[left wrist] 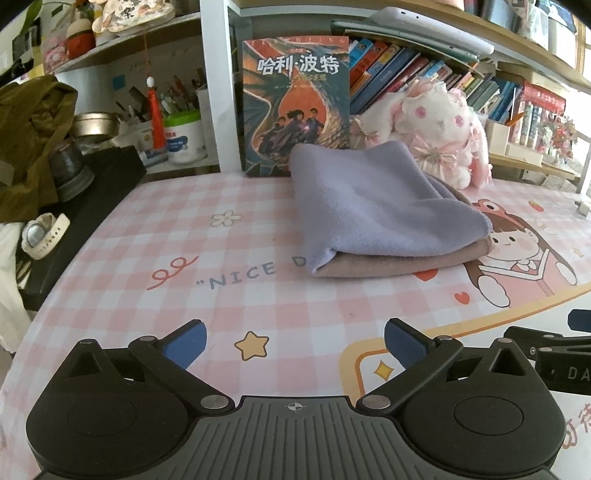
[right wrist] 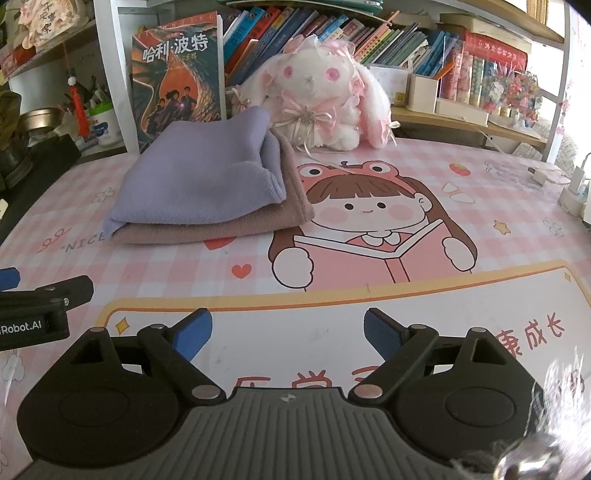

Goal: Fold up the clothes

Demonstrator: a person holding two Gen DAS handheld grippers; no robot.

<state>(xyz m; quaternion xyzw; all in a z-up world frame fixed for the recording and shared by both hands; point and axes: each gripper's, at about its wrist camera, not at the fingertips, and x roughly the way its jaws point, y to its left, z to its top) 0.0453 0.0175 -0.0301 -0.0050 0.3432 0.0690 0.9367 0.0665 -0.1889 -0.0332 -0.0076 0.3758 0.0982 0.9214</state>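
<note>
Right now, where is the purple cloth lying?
The purple cloth lies folded on the brown cloth, at the far left of the mat in the right wrist view, before the book.

Bare mat (left wrist: 258, 295) before folded cloths (left wrist: 384, 206)

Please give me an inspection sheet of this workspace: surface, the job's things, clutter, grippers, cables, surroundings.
Surface: pink checked cartoon desk mat, flat.
Job's things: lilac cloth folded, stacked on folded brown cloth.
Clutter: plush rabbit and upright book behind the stack; white watch at the left edge.
Grippers: left gripper and right gripper open, empty, short of the stack.
Cables: white charger and cable at far right.
Surroundings: crowded bookshelves.
</note>
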